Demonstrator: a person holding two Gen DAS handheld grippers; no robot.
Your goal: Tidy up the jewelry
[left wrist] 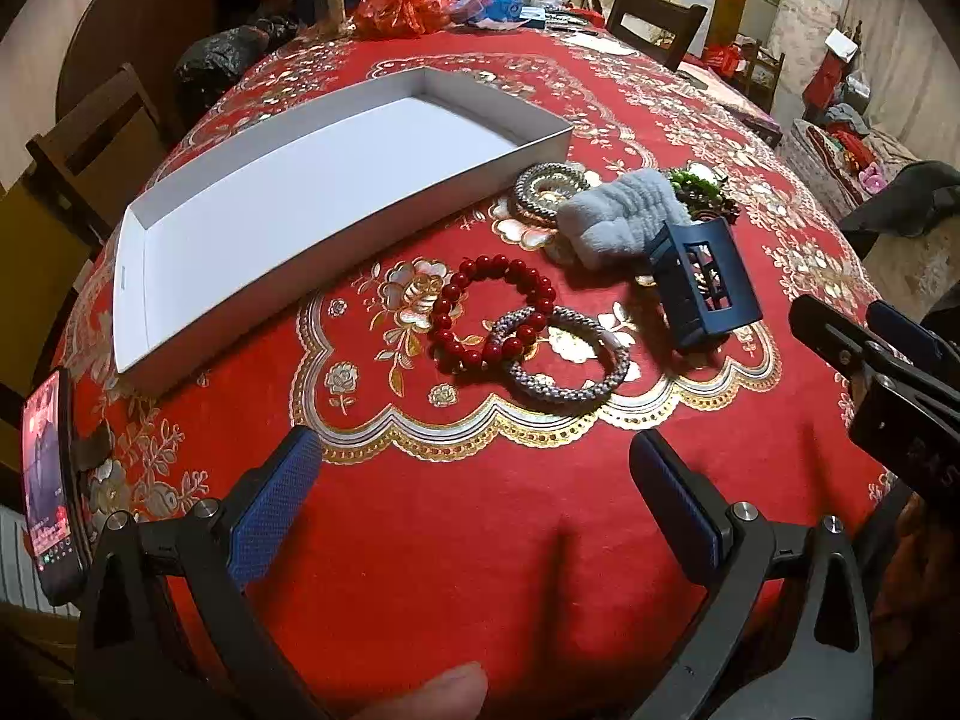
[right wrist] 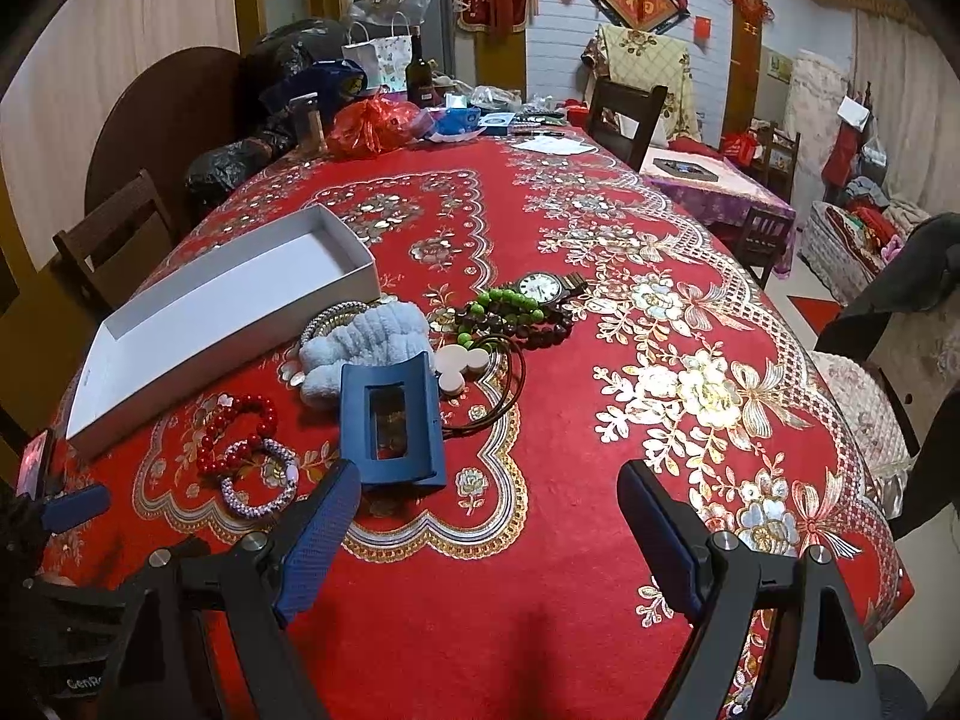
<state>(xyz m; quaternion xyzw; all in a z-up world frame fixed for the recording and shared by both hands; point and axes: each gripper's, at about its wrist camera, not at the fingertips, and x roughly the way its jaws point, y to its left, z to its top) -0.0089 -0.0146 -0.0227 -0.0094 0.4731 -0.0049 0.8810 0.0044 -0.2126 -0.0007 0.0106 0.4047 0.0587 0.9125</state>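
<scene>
Two hand-held grippers are in view, both spread wide and holding nothing: the left hand-held gripper [left wrist: 474,480] at the bottom of the left wrist view, the right hand-held gripper [right wrist: 489,516] at the bottom of the right wrist view.

Step in hand, as judged: the start of the sort. The white box [left wrist: 138,276] lies bare at left centre of the left view, and no jewelry is inside it.

Jewelry location: all pieces lie loose on the tabletop [left wrist: 480,540], right of the box.
- Red bracelet [left wrist: 444,312] at frame centre, overlapping the grey bracelet [left wrist: 600,384], which lies nearest the left fingers but apart from them.
- Blue clip [left wrist: 696,288] at right centre, standing clear of both bracelets.
- Grey scrunchie [left wrist: 618,216] above the clip, beside a beaded ring [left wrist: 540,192].
- Watch [right wrist: 543,287], green beads [right wrist: 510,303] and dark cords [right wrist: 510,384] at centre of the right view, in a tangle.

In the right view the clip sits just beyond the left-side fingertip [right wrist: 336,486]; whether they touch cannot be told.

Next move, as judged: advance one gripper over a single piece, close on it cleanly without dragging its overlapped neighbour, and carry it to the box.
</scene>
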